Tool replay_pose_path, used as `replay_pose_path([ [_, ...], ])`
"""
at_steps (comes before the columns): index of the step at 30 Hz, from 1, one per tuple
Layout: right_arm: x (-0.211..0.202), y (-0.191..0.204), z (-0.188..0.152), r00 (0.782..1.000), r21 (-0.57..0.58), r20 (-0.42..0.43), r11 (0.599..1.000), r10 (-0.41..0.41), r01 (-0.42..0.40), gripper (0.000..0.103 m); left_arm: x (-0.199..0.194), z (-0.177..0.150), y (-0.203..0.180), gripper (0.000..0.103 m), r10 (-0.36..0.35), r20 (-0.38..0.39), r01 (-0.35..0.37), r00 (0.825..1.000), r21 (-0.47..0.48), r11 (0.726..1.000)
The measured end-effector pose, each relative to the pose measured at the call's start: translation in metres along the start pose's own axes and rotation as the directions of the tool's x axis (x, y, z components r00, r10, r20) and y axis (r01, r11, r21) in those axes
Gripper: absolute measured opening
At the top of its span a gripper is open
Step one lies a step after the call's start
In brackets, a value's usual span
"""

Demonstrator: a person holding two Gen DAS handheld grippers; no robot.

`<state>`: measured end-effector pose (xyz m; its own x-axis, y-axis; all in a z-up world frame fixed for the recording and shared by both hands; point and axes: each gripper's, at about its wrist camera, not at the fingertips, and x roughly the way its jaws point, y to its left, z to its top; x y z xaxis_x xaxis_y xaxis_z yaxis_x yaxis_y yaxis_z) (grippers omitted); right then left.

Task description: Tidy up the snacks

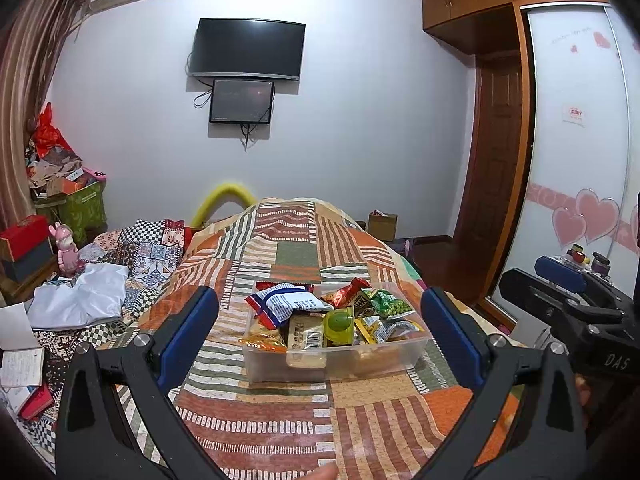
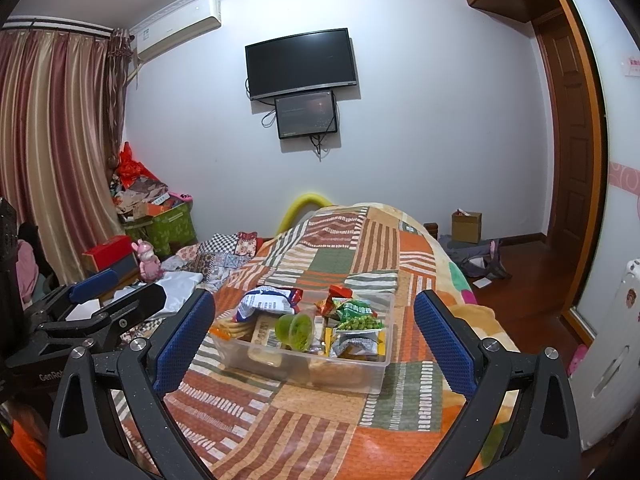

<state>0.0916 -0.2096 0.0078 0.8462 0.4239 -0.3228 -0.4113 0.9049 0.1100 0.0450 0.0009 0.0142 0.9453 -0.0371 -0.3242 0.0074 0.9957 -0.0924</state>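
Centre of frame: clear plastic bin (image 1: 360, 364), rectangular, heaped with crinkled foil snack packets (image 1: 288, 304) and a green jelly cup (image 1: 339, 325), on a striped patchwork blanket (image 1: 280, 420). Left gripper (image 1: 320, 332) and right gripper (image 2: 316, 340): blue textured pads wide apart, empty.

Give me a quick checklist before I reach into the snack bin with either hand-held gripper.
1. Left hand-held gripper open and empty: ok.
2. Right hand-held gripper open and empty: ok.
3. Bin resting flat on the blanket: ok.
4. Snacks all inside the bin: ok; the blue-white packet sits on top.
5. Green jelly cup reachable from above: ok.
6. Items at the bin's bottom: cannot tell.
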Motion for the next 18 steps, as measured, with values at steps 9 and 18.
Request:
replay_pose_path([
  [9,0.0017,-0.0005,-0.0010,1.000,-0.002,-0.007,1.000,0.003,-0.003,0.100,-0.0003,-0.0005,-0.0013,0.103,0.001,-0.003,-0.001,1.000,0.006,1.000],
  [18,0.0031,0.0001,-0.0021,1.000,0.001,-0.011,1.000,0.003,-0.003,0.101,0.0012,-0.0015,-0.0016,0.103,0.005,-0.008,-0.004,1.000,0.008,1.000],
])
